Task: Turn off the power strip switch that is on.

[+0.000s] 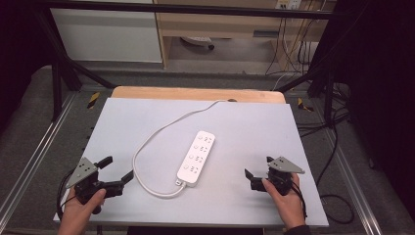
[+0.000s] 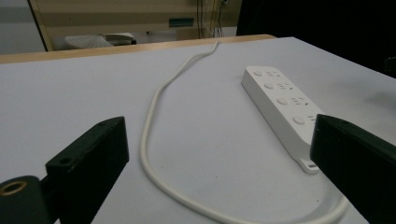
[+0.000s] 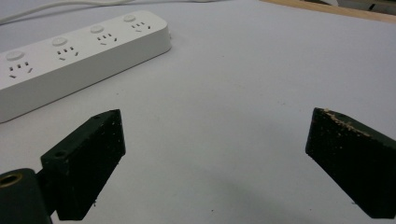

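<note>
A white power strip with several sockets lies near the middle of the pale grey table top. Its white cable leaves the near end, loops left and runs to the far edge. My left gripper is open at the near left, a short way left of the cable loop. In the left gripper view the gripper is wide open, with the cable and the strip ahead. My right gripper is open at the near right, apart from the strip. In its own view it is empty, with the strip at the upper left.
A wooden strip borders the table's far edge. Black frame bars and metal rails flank the table. Dark cables trail on the floor at the right. A cabinet stands behind.
</note>
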Tool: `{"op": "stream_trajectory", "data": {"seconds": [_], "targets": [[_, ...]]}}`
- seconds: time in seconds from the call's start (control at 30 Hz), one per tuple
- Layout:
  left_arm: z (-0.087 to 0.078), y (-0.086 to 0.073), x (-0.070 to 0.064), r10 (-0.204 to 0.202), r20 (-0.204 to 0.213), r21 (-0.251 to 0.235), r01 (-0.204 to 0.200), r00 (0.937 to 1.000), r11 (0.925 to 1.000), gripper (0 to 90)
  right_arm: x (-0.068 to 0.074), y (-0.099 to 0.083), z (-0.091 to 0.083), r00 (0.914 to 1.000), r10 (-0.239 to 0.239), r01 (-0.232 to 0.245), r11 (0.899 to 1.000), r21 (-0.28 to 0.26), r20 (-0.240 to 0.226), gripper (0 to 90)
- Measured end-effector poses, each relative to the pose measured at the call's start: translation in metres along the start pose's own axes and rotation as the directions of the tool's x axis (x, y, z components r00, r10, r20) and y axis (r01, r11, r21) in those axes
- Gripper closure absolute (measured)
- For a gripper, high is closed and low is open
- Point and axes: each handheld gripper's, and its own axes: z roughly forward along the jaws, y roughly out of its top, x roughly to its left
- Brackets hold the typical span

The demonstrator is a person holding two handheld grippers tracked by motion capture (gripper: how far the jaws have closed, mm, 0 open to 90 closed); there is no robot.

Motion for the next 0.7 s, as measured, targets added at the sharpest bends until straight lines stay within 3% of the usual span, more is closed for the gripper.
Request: {"op": "stream_trajectory", "data": {"seconds": [0.3,0.47,0.7], "targets": [[0.006,0.007,-0.003,-0.039,0.010,0.013,0.038,0.9992,0.9992,5.0,0.001,-0.001,-0.001,1.0000,0.003,-0.003,1.000,0.001,-0.008,5.1],[0.009,0.017,-0.004,-0.032,0.002,0.012,0.032,0.9995,0.9994,5.3,0.001,-0.001,-0.002,1.0000,0.006,-0.006,1.000,0.006,-0.008,4.4],[0.017,0.034,-0.010,-0.025,0.026,-0.005,0.026,0.9993,0.9997,5.4,-0.002,-0.001,-0.004,0.9998,0.016,-0.016,1.000,-0.002,-0.007,5.2]]}}
